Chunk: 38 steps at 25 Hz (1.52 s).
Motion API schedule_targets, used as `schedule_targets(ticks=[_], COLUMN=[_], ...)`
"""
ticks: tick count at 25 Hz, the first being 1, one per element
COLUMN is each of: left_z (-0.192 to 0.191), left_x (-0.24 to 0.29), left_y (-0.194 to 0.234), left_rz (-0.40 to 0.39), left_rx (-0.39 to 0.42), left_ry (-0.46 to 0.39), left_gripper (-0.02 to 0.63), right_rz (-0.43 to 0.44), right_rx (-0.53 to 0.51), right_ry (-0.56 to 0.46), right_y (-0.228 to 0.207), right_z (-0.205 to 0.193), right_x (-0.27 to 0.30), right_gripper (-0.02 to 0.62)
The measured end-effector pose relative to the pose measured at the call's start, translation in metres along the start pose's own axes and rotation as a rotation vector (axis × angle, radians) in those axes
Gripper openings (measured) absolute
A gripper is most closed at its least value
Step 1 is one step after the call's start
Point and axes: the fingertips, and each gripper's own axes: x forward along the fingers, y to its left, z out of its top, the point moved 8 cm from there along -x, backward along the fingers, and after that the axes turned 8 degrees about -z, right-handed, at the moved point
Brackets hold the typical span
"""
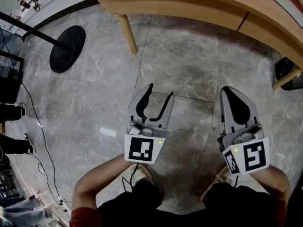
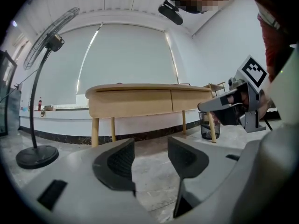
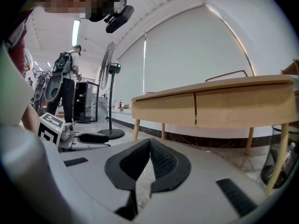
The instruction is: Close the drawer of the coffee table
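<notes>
Two grey handheld grippers sit at 6 o'clock, held low over the grey marble floor (image 1: 189,60) and pointing to 12, bare forearms (image 1: 97,181) bent in behind them; left gripper (image 1: 161,90) jaws apart with nothing between, right gripper (image 1: 227,90) jaws pressed together, empty. One light wooden oval coffee table (image 1: 189,4) spans 12 to 2 o'clock, well apart from both grippers, its two drawer fronts (image 3: 163,108) flush with the apron. One black pedestal fan (image 1: 67,48) with round base at 10 o'clock, and one black mesh bin (image 1: 282,66) at 3 o'clock beside a table leg (image 1: 286,78).
</notes>
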Motion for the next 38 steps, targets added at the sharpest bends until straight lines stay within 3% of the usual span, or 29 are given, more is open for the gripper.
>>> schedule_targets(ticks=[11, 21, 29, 38], left_z=[0.001, -0.004, -0.002, -0.007], left_x=[0.004, 0.009, 0.009, 0.011], left_y=[-0.001, -0.004, -0.008, -0.007], left_rz=[-0.014, -0.021, -0.040, -0.067], left_rx=[0.004, 0.067, 0.065, 0.039], left_ry=[-0.012, 0.049, 0.026, 0.040], left_gripper=[0.222, 0.198, 0.044, 0.006], right_rz=[-0.002, 0.002, 0.004, 0.003], right_rx=[-0.006, 0.002, 0.002, 0.007], right_ry=[0.003, 0.015, 0.018, 0.024], right_y=[0.002, 0.002, 0.002, 0.001], right_z=[0.001, -0.001, -0.002, -0.006], right_x=[-0.001, -0.001, 0.000, 0.003], right_gripper=[-0.002, -0.002, -0.002, -0.002])
